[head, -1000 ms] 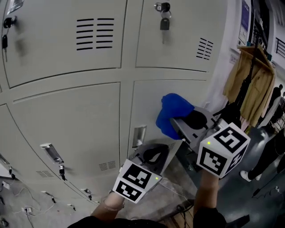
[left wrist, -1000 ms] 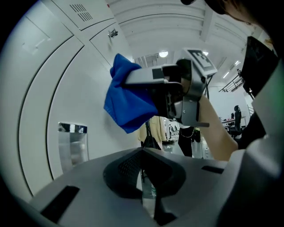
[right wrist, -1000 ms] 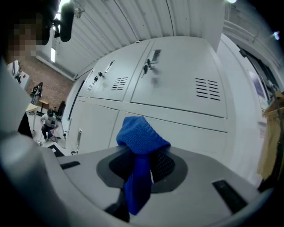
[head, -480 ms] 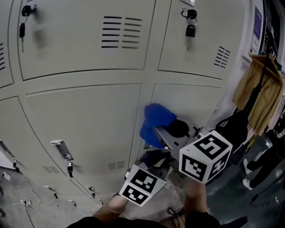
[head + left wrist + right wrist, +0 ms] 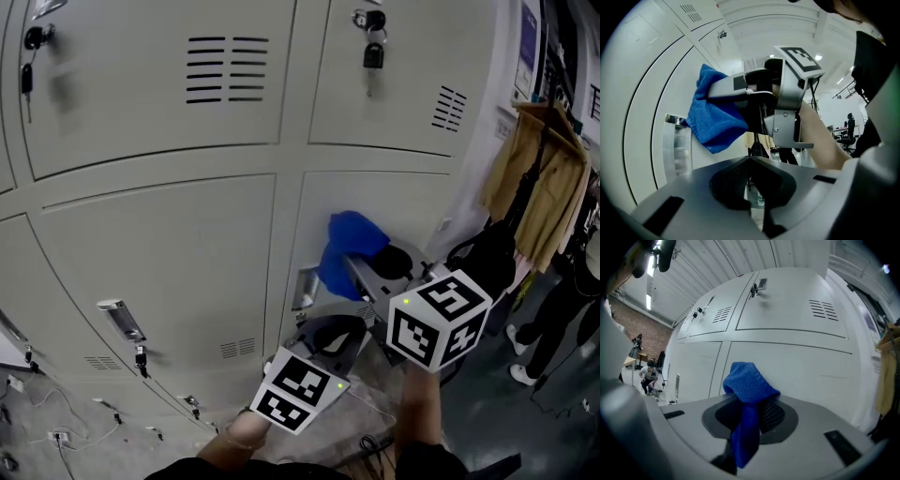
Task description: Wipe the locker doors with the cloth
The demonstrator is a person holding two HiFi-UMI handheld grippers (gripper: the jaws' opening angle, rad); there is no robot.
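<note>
cloth [image 5: 747, 385] clamped in my right tongs [image 5: 751, 411], bunched end sticking out front so fabric meets the metal, not the jaws. it sits at the lower right door [image 5: 403, 202], just beside the recessed handle [image 5: 302, 286]; can't confirm contact. left tongs [image 5: 750, 161] closed on nothing, held low under the right, i'd guess to stay out of the wiping path. padlock [image 5: 372, 56] on the door above. no readable writing: poster [image 5: 527, 42] too small, cubes [image 5: 441, 319] carry only square markers.

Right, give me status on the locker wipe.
Right gripper shut on cloth. Cloth against lower locker door. Left gripper shut, empty. Recessed handle beside cloth.
</note>
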